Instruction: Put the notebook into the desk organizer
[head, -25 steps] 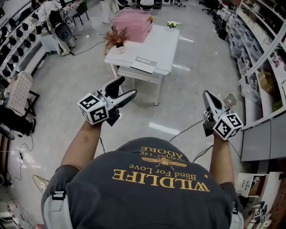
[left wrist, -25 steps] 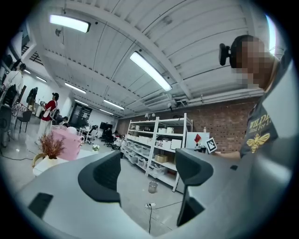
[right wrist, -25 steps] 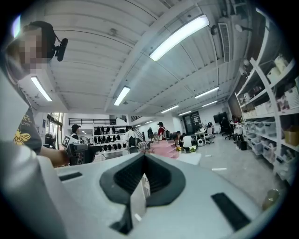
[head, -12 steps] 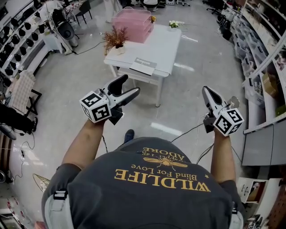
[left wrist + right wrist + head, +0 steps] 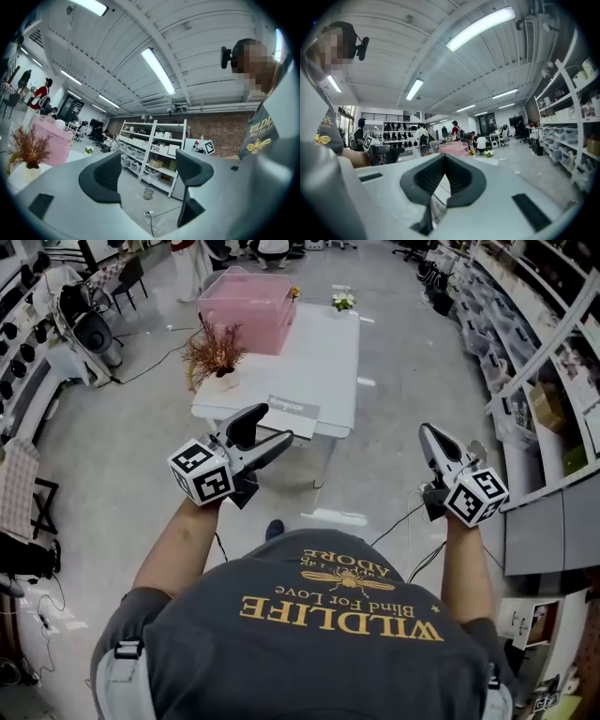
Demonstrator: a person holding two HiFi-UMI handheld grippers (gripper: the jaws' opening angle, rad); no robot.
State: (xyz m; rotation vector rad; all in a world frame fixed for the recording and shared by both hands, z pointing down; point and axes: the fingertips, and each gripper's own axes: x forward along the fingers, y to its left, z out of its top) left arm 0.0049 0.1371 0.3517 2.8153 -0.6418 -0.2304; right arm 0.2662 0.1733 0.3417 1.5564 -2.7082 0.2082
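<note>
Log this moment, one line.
left gripper: open, empty | right gripper: shut, empty | notebook: on table near edge, untouched | desk organizer: far end

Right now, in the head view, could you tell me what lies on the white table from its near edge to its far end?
notebook → dried plant → pink desk organizer

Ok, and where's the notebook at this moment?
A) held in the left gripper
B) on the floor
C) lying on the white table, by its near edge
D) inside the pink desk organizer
C: the head view shows the notebook flat on the white table, apart from the pink desk organizer at the far end. The left gripper is open and empty, and the right gripper is shut on nothing.
</note>
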